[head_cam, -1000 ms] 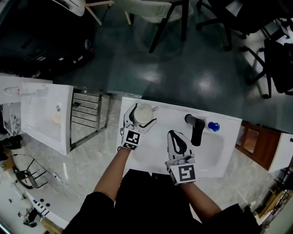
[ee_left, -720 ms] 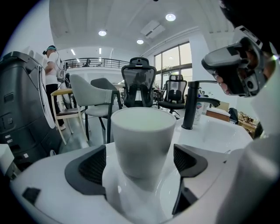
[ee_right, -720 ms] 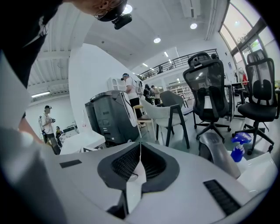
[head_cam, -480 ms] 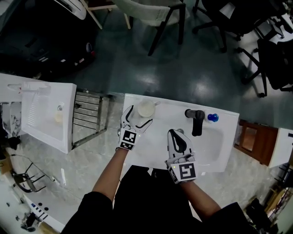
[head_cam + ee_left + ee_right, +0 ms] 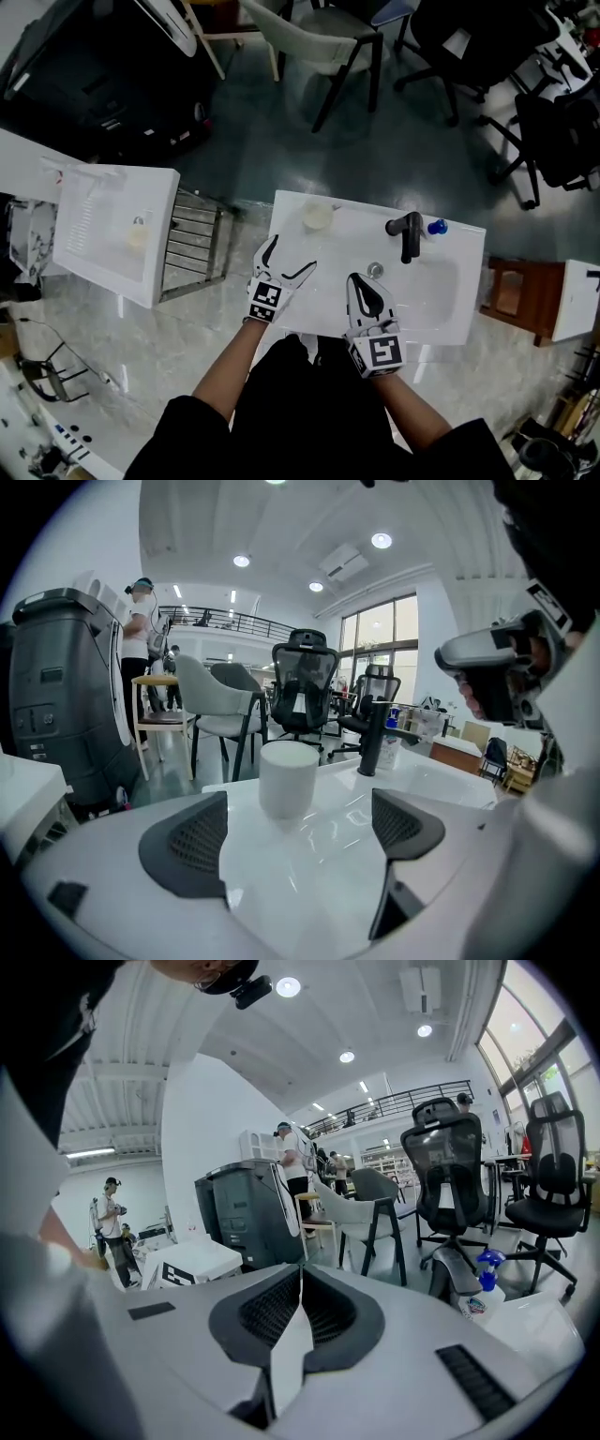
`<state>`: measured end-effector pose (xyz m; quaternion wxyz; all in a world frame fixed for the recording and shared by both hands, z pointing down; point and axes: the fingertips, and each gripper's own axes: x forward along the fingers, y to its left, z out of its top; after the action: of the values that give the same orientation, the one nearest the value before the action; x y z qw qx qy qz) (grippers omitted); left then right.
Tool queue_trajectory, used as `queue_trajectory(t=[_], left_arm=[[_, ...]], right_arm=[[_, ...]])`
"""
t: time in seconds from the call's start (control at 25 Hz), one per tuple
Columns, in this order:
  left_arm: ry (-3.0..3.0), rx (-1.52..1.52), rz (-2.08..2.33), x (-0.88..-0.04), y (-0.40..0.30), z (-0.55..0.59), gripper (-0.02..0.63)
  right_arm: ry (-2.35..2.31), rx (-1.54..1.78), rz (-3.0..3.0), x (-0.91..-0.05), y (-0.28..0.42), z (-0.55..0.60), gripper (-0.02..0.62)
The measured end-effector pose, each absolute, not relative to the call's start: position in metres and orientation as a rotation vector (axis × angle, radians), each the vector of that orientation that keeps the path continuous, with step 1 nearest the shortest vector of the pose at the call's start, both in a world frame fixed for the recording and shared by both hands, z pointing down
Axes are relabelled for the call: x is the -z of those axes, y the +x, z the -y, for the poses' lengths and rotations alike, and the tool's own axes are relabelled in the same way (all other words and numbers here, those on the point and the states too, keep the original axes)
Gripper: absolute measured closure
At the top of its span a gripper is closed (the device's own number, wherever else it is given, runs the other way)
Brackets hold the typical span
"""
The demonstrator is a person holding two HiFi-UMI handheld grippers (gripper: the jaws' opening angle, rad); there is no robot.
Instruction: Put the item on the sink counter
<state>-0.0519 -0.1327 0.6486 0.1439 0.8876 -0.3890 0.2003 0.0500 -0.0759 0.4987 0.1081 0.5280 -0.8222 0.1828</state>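
Cup (image 5: 317, 216) stands upright on the sink counter (image 5: 349, 217), at its far left corner, close to the back edge and not far from the left edge; nothing is touching it. The left gripper (image 5: 289, 260) sits nearer the person with its jaws spread wide and nothing between them; in the left gripper view the cup shows beyond the jaw tips, clear of both pads. The right gripper (image 5: 356, 282) hovers over the front of the counter with its jaws pressed together on nothing.

By my reading the placing itself is done and this is the release step; what remains is only to draw the left gripper straight back toward the person, keeping the jaws apart so neither pad clips the cup.

Room is fair: bare counter lies between cup and left gripper; the black faucet (image 5: 409, 236) and a blue-topped bottle (image 5: 437, 227) stand well to the right, near the basin (image 5: 433, 292); a metal rack (image 5: 192, 246) sits just off the counter's left edge. The main risk, as I judge it, is a sideways nudge sending the cup off the nearby back or left edge.
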Motion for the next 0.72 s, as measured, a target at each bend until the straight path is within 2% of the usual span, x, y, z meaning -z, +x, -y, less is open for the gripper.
queue_trajectory(t=[0.72], left_arm=[[2.501, -0.242, 1.139, -0.522, -0.153, 0.002, 0.138]], right_arm=[[1.594, -0.369, 2.448, -0.44, -0.031, -0.019, 0.563]])
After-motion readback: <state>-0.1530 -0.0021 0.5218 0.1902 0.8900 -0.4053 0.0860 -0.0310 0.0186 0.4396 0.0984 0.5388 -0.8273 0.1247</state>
